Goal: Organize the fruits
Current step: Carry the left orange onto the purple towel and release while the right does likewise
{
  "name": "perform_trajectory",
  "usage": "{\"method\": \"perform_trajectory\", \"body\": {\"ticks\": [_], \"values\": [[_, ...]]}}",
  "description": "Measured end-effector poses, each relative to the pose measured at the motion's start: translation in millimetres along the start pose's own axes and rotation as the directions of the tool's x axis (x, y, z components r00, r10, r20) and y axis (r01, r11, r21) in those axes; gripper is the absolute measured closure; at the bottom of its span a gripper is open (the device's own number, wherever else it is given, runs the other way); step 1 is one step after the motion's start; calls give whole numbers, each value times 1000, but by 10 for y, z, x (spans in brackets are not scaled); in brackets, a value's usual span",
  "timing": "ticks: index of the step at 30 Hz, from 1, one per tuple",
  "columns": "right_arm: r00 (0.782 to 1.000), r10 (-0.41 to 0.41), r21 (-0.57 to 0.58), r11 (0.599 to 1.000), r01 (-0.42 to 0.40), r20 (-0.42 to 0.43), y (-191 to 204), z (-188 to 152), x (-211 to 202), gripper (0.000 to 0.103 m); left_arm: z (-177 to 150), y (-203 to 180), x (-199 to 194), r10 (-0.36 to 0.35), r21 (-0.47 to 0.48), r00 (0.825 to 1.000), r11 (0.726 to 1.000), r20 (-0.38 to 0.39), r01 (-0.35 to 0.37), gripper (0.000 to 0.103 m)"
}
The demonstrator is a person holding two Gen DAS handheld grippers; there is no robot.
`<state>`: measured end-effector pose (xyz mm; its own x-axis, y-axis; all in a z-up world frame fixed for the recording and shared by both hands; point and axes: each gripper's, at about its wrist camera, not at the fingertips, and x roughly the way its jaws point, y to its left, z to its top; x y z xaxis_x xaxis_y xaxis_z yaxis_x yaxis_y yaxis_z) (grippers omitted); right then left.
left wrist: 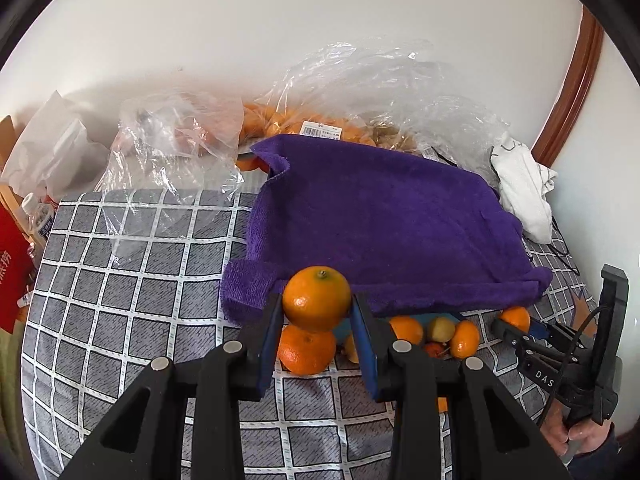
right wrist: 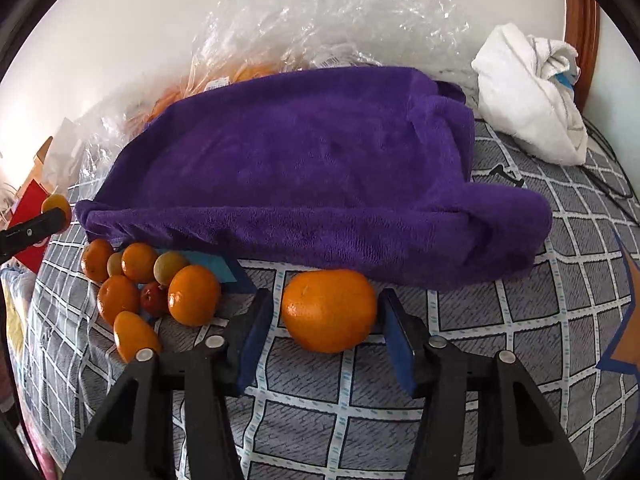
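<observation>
Left edge: a red box (left wrist: 12, 272) and a water bottle (left wrist: 38, 216) sit off the side of the checked bedcover (left wrist: 120, 280), seen only from your left wrist.
Back wall: clear plastic bags (left wrist: 180, 140) with more oranges inside lie behind the purple towel (left wrist: 380, 220).
Your left gripper (left wrist: 316, 312): tilted steeply down, its jaws narrow and pressed on a small orange (left wrist: 317, 298), held above the cover at the towel's near edge.
Fruit pile (right wrist: 152, 284): oranges, two yellowish fruits and one small red fruit are bunched on the cover just below the towel's left front corner; one orange (left wrist: 307, 350) lies directly under the one you hold.
Your right gripper (right wrist: 326, 324): also pitched down, jaws set around a larger orange (right wrist: 330, 310); both pads look to be against it, and I cannot tell whether it rests on the cover.
Your right hand (left wrist: 580, 436): visible only from the left wrist, fingers wrapped on the handle at the lower right.
Right edge: a crumpled white cloth (right wrist: 532, 96) lies beside the towel; the right wrist shows it clearly.
</observation>
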<state>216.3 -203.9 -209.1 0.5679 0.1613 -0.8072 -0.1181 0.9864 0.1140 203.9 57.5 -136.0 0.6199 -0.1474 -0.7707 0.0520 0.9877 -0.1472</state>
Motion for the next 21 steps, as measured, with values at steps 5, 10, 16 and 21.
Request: {"method": "perform_trajectory", "body": {"ticks": [5,10,16,21], "values": [[1000,21,30,999,-22,15,-28,95,-123,61,68,-8,54,-12,0,1000,1000,1,12,70],[997,35,14,999,-37,71,-4,307,-356,61,199,-45,99,-21,13,1000,1000,18,21,70],[992,25,-5,1000,-24,122,12,624,-416,61,390,-30,223,-17,0,1000,1000,23,17,70],[990,32,-9,999,-31,135,-6,863,-213,61,544,7,410,-8,-4,1000,1000,8,8,70]]}}
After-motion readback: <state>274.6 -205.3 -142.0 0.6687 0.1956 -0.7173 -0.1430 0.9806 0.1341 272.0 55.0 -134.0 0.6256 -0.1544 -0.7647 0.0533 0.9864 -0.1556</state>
